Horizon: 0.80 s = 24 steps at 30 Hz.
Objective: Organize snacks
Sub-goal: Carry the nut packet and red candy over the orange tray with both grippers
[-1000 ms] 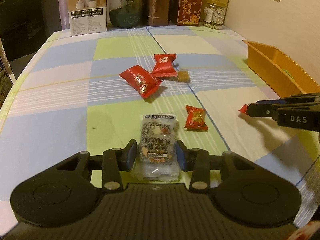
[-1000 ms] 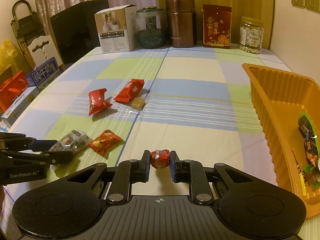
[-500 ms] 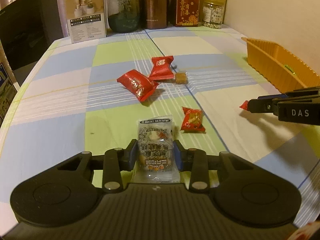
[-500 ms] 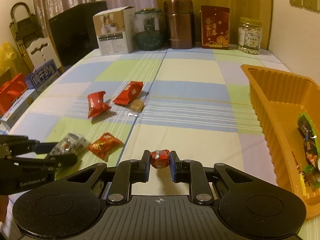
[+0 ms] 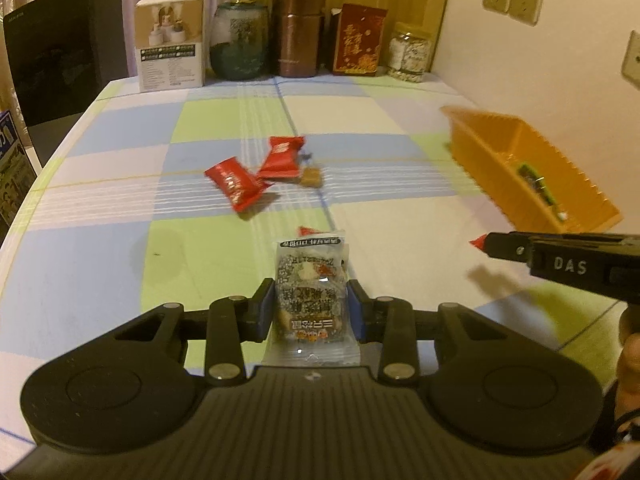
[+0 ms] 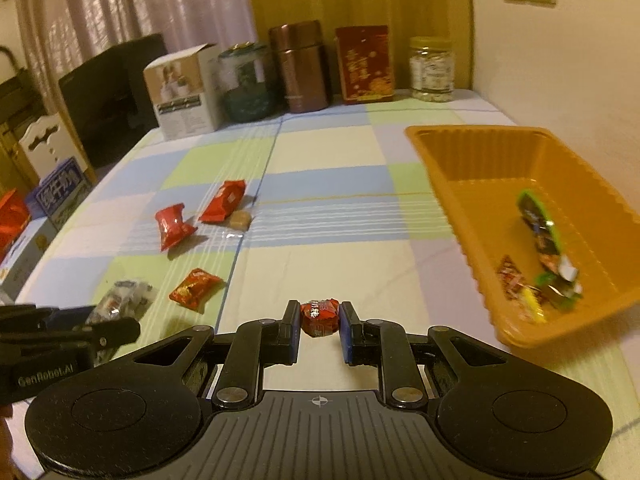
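Your left gripper (image 5: pixel 311 307) now clamps the clear-wrapped snack bar (image 5: pixel 310 292). Its fingers (image 5: pixel 262 309) have just been closing, with the bar between them, and the blue pads now press both long sides of the wrapper. Compared with a second ago, the bar sits higher in the left wrist view and appears clear of the tabletop (image 5: pixel 100 248), so read the pick as complete.

Your right gripper (image 6: pixel 319 325) keeps its fingers closed on the small red candy (image 6: pixel 319 317), unchanged from a second ago. In the right wrist view the orange tray (image 6: pixel 448 168) has swung from the frame edge toward 2 o'clock and shows more of its floor, where a few wrapped snacks already lie.

Both loads are now in hand and lifted, so the next phase is likely transport to the tray. Three red packets (image 6: pixel 173 227) and a small tan cube (image 6: pixel 240 220) remain on the tabletop near 10 o'clock, well apart from the tray.
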Motion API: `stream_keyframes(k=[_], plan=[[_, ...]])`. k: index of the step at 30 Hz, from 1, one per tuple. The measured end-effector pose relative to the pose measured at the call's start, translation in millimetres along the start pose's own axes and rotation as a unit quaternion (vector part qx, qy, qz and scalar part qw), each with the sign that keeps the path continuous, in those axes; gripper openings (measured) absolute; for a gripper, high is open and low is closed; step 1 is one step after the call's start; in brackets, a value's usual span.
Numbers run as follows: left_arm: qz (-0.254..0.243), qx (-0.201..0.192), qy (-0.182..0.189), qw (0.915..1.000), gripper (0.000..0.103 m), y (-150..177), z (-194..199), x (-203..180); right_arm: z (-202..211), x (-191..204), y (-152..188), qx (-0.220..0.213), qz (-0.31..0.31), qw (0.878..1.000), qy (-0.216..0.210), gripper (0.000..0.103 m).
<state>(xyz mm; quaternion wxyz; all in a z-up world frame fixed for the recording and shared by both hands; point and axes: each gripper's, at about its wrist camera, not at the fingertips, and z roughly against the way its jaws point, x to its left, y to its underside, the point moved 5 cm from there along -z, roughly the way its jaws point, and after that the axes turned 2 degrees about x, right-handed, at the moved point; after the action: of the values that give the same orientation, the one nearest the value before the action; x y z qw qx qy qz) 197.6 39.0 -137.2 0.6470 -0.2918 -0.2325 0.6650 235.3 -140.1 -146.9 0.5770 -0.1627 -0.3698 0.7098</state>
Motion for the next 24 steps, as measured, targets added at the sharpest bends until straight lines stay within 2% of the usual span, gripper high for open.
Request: stream_keyframes(k=[13,24], plan=[[-0.004,-0.025,0.026,0.9993,0.034,-20.2,55.0,-54.6,78.9,-21.2,-12.1,-0.034,-0.046,0.998,0.028,0.020],[-0.035,-0.044,0.052,0.9970,0.034,-43.1,81.0,-103.6,130.1,-43.5,-24.5,-0.064,-0.063,0.995,0.046,0.020]])
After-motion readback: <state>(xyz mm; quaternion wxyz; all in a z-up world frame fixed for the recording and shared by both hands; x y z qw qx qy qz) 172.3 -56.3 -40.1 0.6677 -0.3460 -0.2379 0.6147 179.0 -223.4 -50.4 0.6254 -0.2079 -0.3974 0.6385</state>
